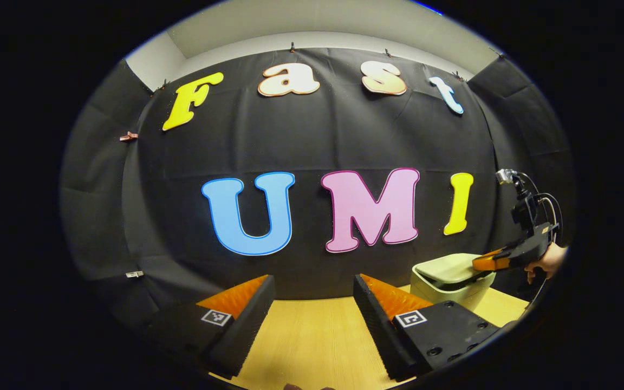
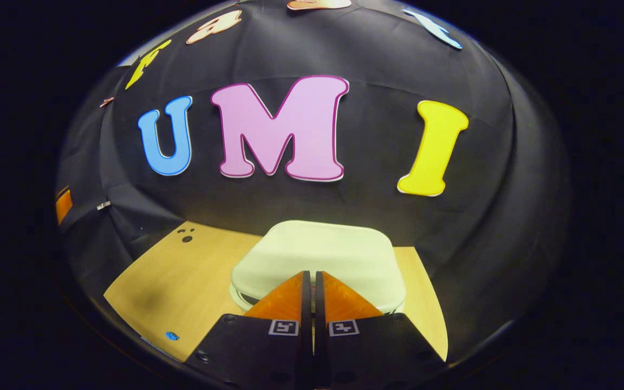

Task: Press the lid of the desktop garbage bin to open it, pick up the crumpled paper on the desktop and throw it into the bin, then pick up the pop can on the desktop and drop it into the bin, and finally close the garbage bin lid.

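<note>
right gripper [image 2: 312, 279], clenched with nothing between its fingers, sits over the garbage bin's closed lid [image 2: 317, 254]; left gripper [image 1: 312, 295] hangs released above the counter [image 1: 312, 336].

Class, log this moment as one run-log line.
right tongs: shut, tips on bin lid | left tongs: open, holding nothing, over table | lid: down

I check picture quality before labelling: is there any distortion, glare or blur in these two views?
Left gripper view: strong fisheye bending, the bin sharp, no glare. Right gripper view: the same bending, soft sheen on the bin lid, the right gripper fingers slightly soft, a dim shadow on the table.
</note>
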{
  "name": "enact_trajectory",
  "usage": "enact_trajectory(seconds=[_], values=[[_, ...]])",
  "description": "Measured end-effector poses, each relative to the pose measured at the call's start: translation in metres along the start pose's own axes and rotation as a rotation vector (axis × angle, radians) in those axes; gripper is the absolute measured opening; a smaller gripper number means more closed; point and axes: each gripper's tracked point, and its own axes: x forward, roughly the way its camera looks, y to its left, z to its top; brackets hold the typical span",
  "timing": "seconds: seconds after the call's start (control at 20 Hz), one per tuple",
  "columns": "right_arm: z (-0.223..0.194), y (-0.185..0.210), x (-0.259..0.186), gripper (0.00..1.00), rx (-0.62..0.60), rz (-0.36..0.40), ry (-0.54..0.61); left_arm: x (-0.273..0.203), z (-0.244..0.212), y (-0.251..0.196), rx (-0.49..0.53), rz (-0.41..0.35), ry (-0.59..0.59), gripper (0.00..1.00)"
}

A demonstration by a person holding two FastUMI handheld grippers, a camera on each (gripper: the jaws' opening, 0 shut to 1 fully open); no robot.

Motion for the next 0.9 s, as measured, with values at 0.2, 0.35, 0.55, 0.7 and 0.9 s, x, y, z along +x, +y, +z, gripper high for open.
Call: enact_trajectory(seconds=[0.2,0.35,0.55,0.7,0.9], values=[[0.023,-0.002,-0.010,0.05,-0.039,-0.018,-0.084,-0.002,-0.001,0.000,-0.008,-0.007,0.004,0.94],[0.036,-0.001,-0.016,0.05,-0.063,-0.024,-0.127,-0.004,-0.004,0.001,-0.014,-0.008,0.013,0.94],[0.050,0.003,-0.027,0.05,-0.059,-0.024,-0.181,-0.006,-0.006,0.004,-0.016,-0.008,0.017,0.94],[0.060,0.004,-0.035,0.04,-0.072,-0.028,-0.226,-0.008,-0.008,0.006,-0.014,-0.011,0.020,0.94],[0.061,0.015,-0.044,0.12,-0.095,-0.003,-0.237,-0.009,-0.015,0.010,-0.009,-0.009,0.038,0.94]])
